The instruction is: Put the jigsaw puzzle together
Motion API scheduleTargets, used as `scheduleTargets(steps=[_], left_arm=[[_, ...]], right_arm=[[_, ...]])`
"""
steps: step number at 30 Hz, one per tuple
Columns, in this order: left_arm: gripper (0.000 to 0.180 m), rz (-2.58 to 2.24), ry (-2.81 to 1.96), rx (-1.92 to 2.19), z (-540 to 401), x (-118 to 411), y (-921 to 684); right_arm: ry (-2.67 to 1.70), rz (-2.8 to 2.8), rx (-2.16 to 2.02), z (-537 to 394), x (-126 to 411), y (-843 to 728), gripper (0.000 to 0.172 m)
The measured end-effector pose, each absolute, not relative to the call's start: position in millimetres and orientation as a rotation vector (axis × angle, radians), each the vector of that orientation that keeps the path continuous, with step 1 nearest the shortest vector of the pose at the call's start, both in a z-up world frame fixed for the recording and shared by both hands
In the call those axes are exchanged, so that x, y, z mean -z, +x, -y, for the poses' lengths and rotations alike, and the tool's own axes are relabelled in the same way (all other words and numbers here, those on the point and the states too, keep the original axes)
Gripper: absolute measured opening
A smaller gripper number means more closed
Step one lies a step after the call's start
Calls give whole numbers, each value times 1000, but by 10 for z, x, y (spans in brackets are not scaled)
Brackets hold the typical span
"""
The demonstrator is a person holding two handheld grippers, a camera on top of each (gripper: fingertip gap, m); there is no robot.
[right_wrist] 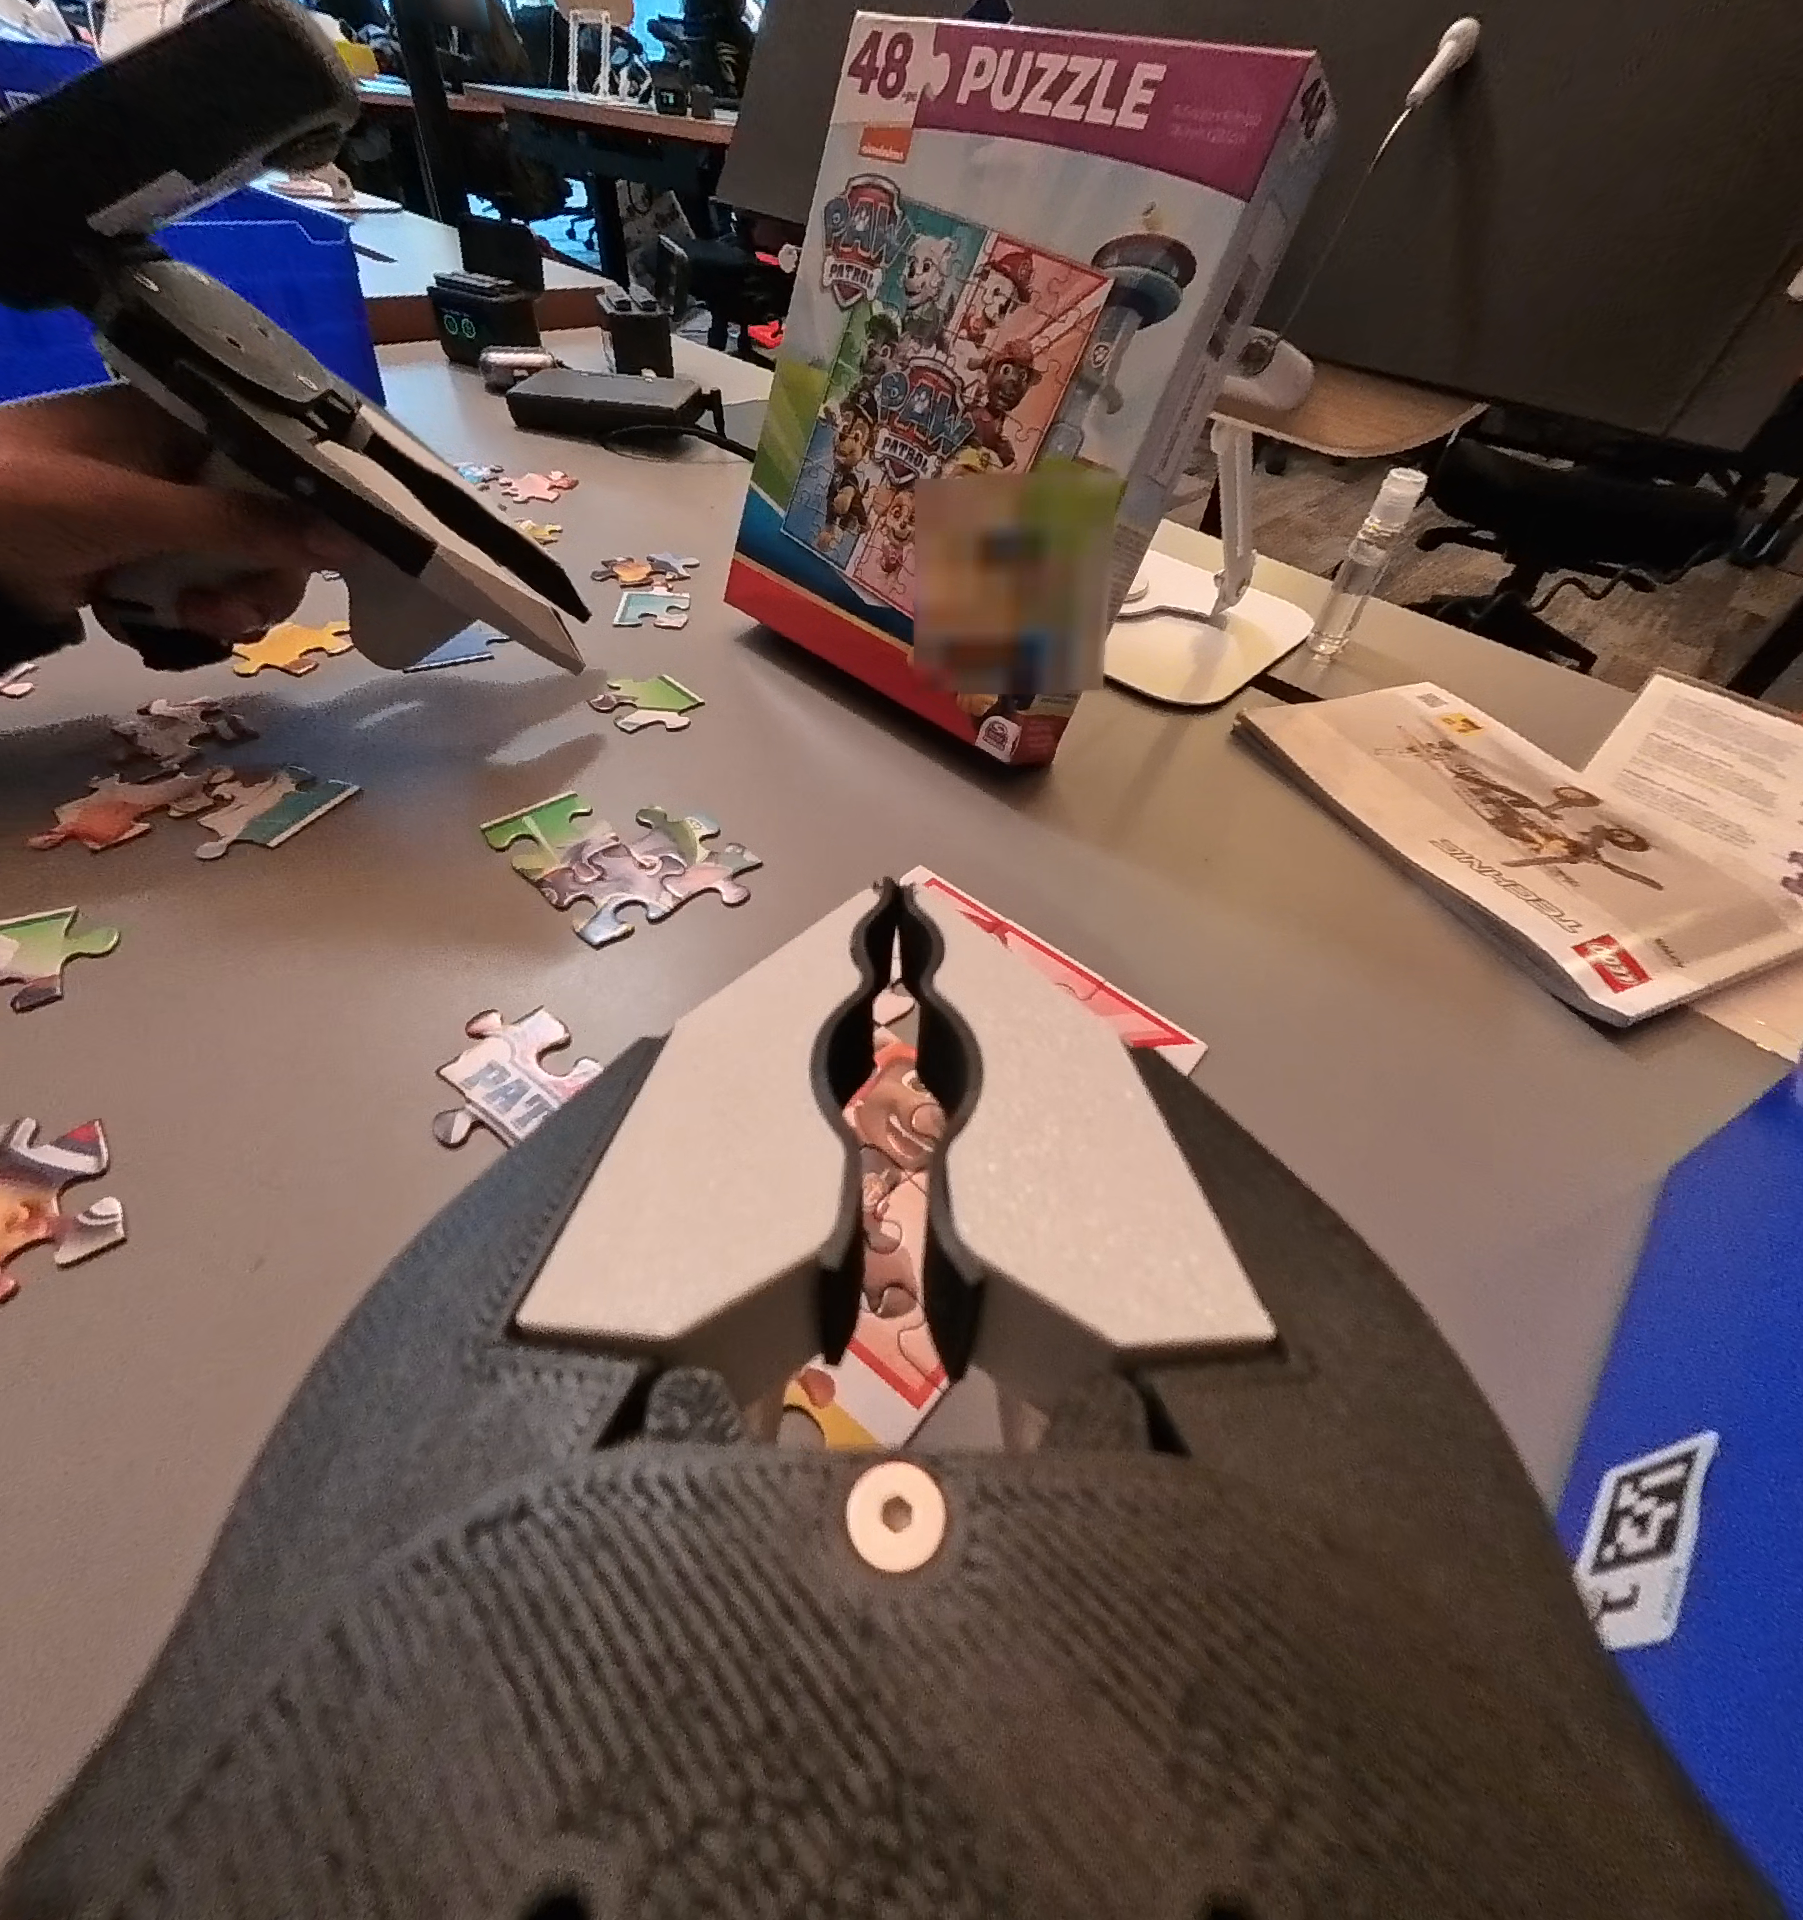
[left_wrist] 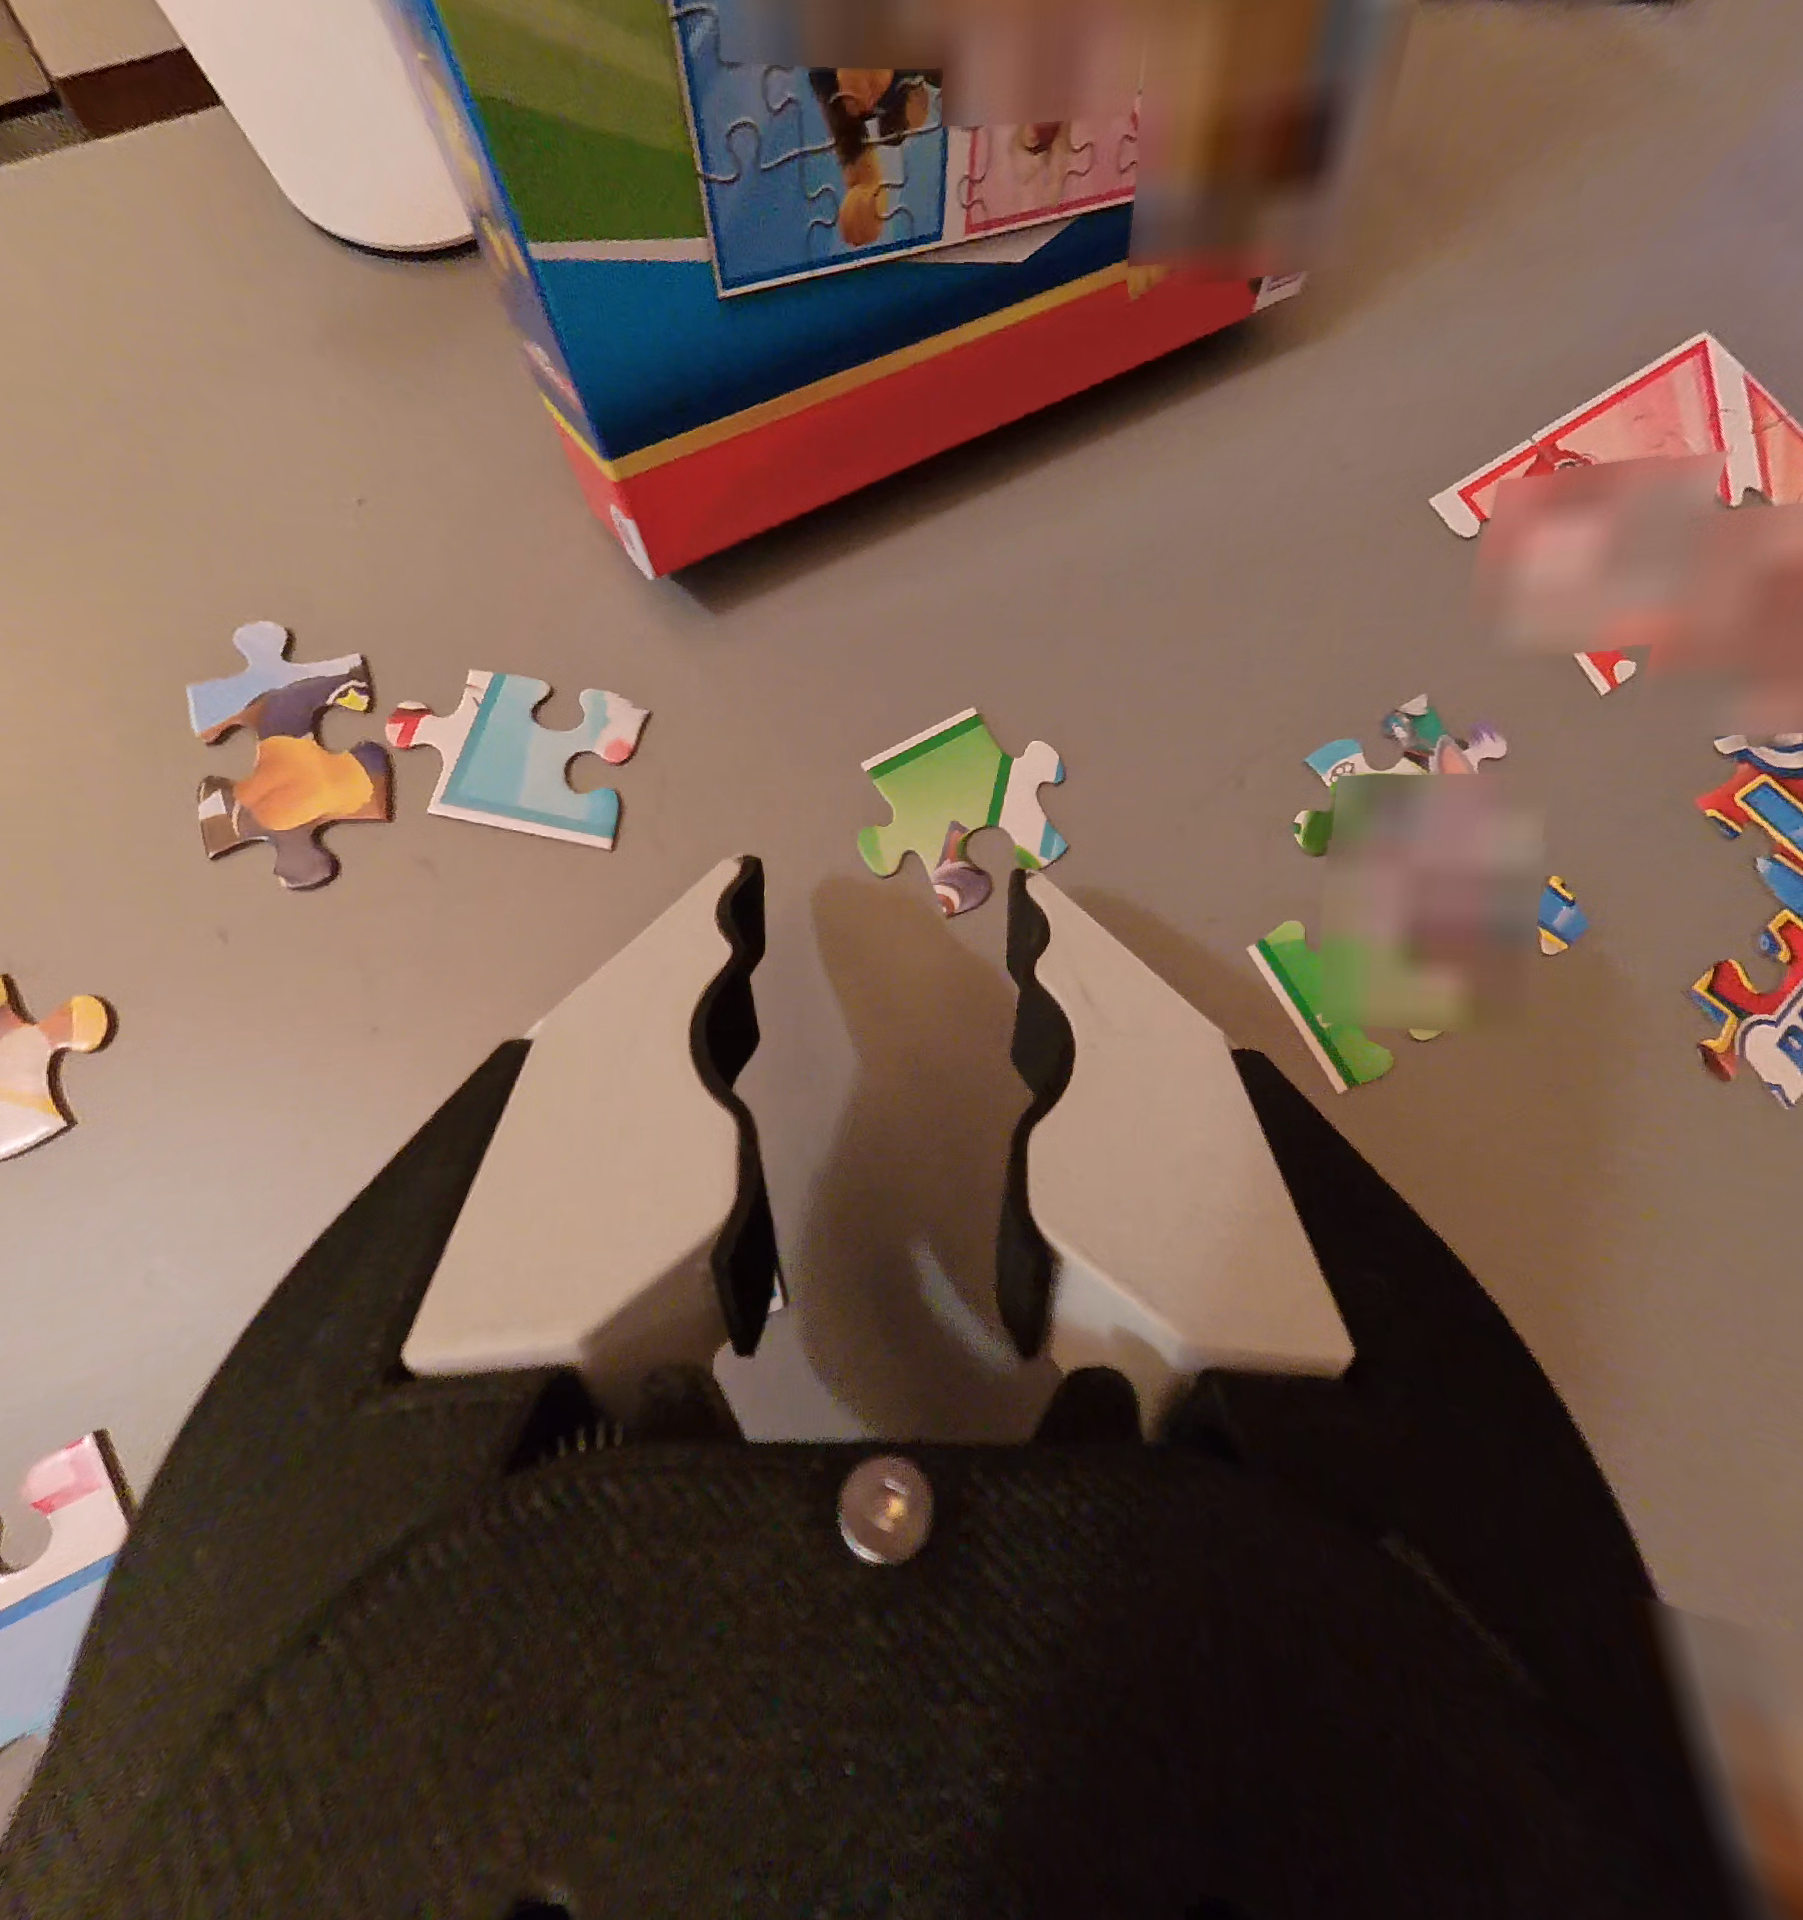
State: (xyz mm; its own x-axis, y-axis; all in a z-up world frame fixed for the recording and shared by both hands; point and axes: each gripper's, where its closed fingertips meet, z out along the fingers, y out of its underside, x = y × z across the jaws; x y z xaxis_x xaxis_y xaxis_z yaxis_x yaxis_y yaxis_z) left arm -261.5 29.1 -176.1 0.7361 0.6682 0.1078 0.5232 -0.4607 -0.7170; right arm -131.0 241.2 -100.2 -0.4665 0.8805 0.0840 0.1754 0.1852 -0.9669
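My left gripper [left_wrist: 881, 875] is open and empty, tilted down over the grey table [left_wrist: 1084, 623]. A green puzzle piece [left_wrist: 964, 800] lies flat just past its right fingertip, untouched. The right wrist view also shows this gripper [right_wrist: 564, 623] hovering by that piece [right_wrist: 648, 701]. My right gripper [right_wrist: 897, 896] is shut, its pads meeting at the tips. It hangs over an assembled red-bordered puzzle section [right_wrist: 1105, 997], which shows through the gaps between the fingers. The puzzle box [right_wrist: 980, 416] stands upright behind.
Loose pieces lie scattered: a light-blue one [left_wrist: 523, 758], an orange and purple one [left_wrist: 294, 758], a joined green cluster [right_wrist: 616, 862]. A booklet [right_wrist: 1499, 831] lies at the right, a blue bin [right_wrist: 1759, 1351] at the near right, and a white stand base [right_wrist: 1209, 634] behind the box. The left gripper's tips are roughly 25 cm from the right gripper's.
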Motion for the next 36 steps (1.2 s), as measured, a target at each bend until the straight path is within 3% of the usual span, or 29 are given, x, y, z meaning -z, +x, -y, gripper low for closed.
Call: scheduleTargets(steps=[10, 23, 30, 36], left_arm=[[42, 939, -2052, -142, -254, 1688, -2655], [43, 829, -2237, -323, -388, 1946, -2597], [22, 824, -2219, -240, -421, 1938, -2537], [14, 784, -2249, -236, -449, 1944, -2465]], right_arm=[[-997, 1798, -1326, -2393, 1021, -1314, 0], [-997, 1805, -1326, -2369, 1031, -1315, 0], [-996, 1804, -1328, -2367, 1028, -1312, 0], [-995, 1805, -1327, -2366, 1029, -1312, 0]])
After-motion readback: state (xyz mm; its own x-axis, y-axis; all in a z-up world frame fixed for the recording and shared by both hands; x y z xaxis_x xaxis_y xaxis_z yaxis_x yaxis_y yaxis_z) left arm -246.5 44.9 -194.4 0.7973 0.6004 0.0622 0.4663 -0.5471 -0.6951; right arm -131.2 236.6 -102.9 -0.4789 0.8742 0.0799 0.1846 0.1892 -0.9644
